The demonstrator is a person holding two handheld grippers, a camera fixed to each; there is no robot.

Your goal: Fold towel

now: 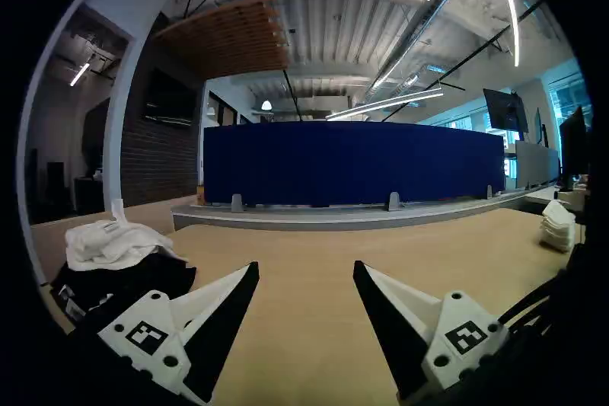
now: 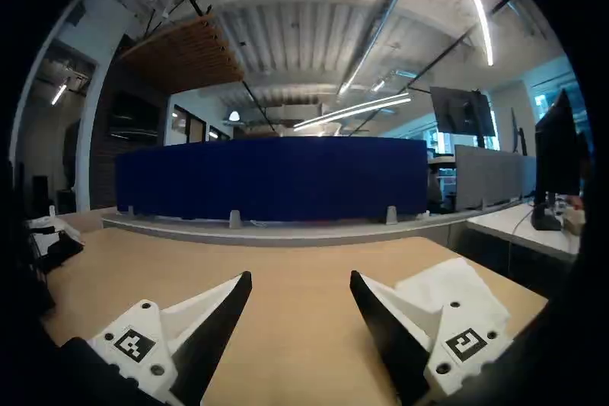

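Tabletop scene, seen along both of my tools.

In the left gripper view, my left gripper [image 1: 305,264] hovers low over a pale wooden table [image 1: 320,330]. Its two white, black-edged fingers stand wide apart with bare wood between them, and they hold nothing. To the left of the left finger and a little ahead of it, a crumpled white towel [image 1: 114,242] lies heaped on a black cloth [image 1: 129,280]. The black cloth reaches right up to that finger, and I cannot tell whether they touch. Far off to the right, at the table's edge, sits a neat stack [image 1: 559,225] of folded white cloths. Straight ahead, along the far side of the table, stands a long blue partition [image 1: 342,162].

In the right gripper view, my right gripper [image 2: 300,275] is spread just as wide and is also empty, above the same kind of pale wood. A folded white cloth [image 2: 460,280] lies just behind and to the right of the right finger, partly hidden by it. I cannot tell whether they touch. At the far left edge are small white and dark shapes, too small to identify. Ahead and to the right, beyond the table, a dark monitor [image 2: 559,162] stands on another desk.
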